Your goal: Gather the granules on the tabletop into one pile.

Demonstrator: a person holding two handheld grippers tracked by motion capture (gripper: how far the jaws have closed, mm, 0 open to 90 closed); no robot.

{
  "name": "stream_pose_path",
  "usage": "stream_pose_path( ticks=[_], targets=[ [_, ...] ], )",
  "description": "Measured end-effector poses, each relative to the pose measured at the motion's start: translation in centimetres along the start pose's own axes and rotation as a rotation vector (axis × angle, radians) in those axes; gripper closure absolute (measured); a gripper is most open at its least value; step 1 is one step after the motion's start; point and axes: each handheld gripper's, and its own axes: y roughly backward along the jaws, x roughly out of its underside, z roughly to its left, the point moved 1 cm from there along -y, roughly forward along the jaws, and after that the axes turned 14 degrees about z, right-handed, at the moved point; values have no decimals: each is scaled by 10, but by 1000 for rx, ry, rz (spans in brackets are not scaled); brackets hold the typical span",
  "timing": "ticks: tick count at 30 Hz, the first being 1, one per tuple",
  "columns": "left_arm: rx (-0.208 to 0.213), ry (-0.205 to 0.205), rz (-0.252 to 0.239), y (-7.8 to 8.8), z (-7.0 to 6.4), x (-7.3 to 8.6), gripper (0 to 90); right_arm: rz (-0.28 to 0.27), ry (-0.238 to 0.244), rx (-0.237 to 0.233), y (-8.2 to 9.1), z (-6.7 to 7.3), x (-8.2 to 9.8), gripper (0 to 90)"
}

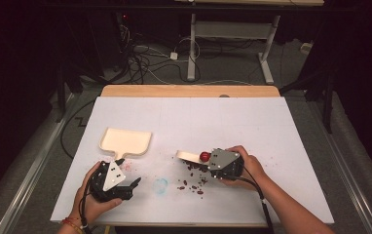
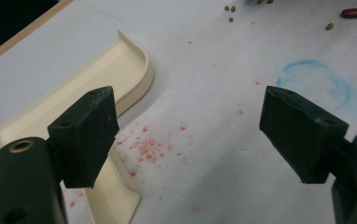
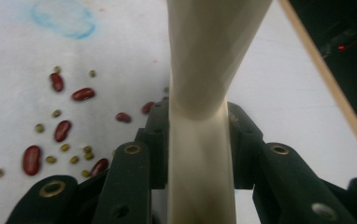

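- The right gripper [image 1: 212,162] is clamping the handle of a cream brush-like sweeper [image 3: 204,84], holding it just beside the scattered beans [image 1: 192,179] on the white worktop [image 1: 252,126]; a red knob [image 1: 204,156] is showing at its top.
- The left gripper [image 2: 204,135] is hovering with its jaws apart and nothing between them, just beside the handle of the cream dustpan [image 1: 124,141], which is lying flat on the worktop, well apart from the beans.
- Red kidney beans [image 3: 62,130] and small green beans [image 3: 64,147] are lying loose, some close under the right gripper.
- Risk: with the dustpan unheld, a sweep toward it is likely to push it away, since nothing is bracing it.
- Risk: the round beans may roll past the sweeper's edge or off the worktop if the stroke is fast.
- Risk: the narrow handle could twist in the clamp, tilting the sweeper so small beans slip under.
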Motion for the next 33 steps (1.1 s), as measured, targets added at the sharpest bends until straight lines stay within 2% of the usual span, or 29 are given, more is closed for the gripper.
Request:
stream_pose_path(
  ticks=[5,9,13,17,21,22,24,25,27,29,30,33],
  targets=[
    [-2,-1,-1,0,1,0,188,-48,-52,2,16,-12,1,675],
    [-7,11,-6,2,2,1,188,-84,-107,-30,34,-17,1,675],
    [-15,29,-16,5,4,3,188,-117,-164,-119,54,-13,-2,675],
    [-26,35,-30,7,7,4,188,-147,-179,-274,66,3,-10,675],
    [-26,40,-32,7,8,4,188,-115,-149,-417,62,25,-19,675],
    [-29,41,-31,7,9,4,188,-117,-128,-454,57,29,-22,675],
    [-30,43,-31,8,9,5,188,-103,-132,-512,51,36,-25,675],
    [-30,44,-32,8,9,5,188,-75,-152,-541,48,40,-27,675],
    [-32,43,-29,8,9,5,188,-36,-156,-555,38,46,-30,675],
    [-32,45,-31,8,10,6,187,-3,-143,-545,29,44,-29,675],
    [-32,45,-31,8,10,6,188,-9,-165,-548,26,45,-29,675],
    [-29,45,-29,8,10,6,188,0,-224,-516,20,38,-27,675]
  ],
)
